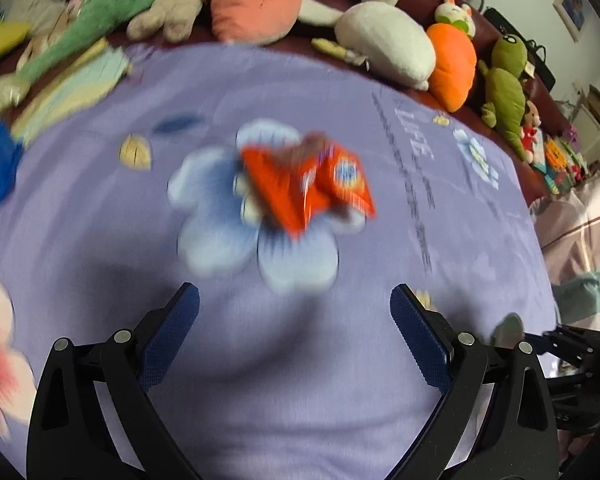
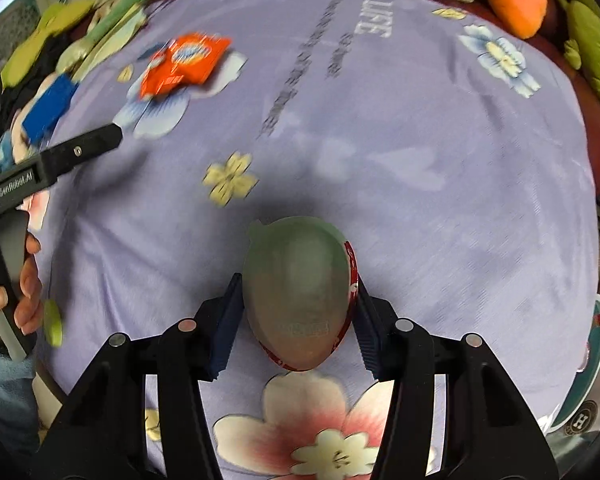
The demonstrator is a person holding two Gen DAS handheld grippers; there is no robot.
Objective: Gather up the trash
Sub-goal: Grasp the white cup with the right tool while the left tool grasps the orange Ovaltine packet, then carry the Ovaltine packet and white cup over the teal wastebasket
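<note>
- the left gripper [image 1: 295, 300] hangs wide open over the purple floral sheet [image 1: 380, 400], grasping nothing.
- an orange snack wrapper [image 1: 306, 180] lies ahead of it on a blue printed flower, blurred.
- the right gripper [image 2: 296, 312] is clenched on a crushed greenish cup [image 2: 296, 288] with a red rim.

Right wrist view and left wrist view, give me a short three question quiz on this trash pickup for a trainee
1. True or false: the right gripper has its jaws shut on the green cup.
2. Which is the left gripper facing? A) orange wrapper B) a glass bottle C) a book
3. Fill in: the wrapper lies on a purple ____ printed with flowers.

Key: 1 true; 2 A; 3 bedsheet.
</note>
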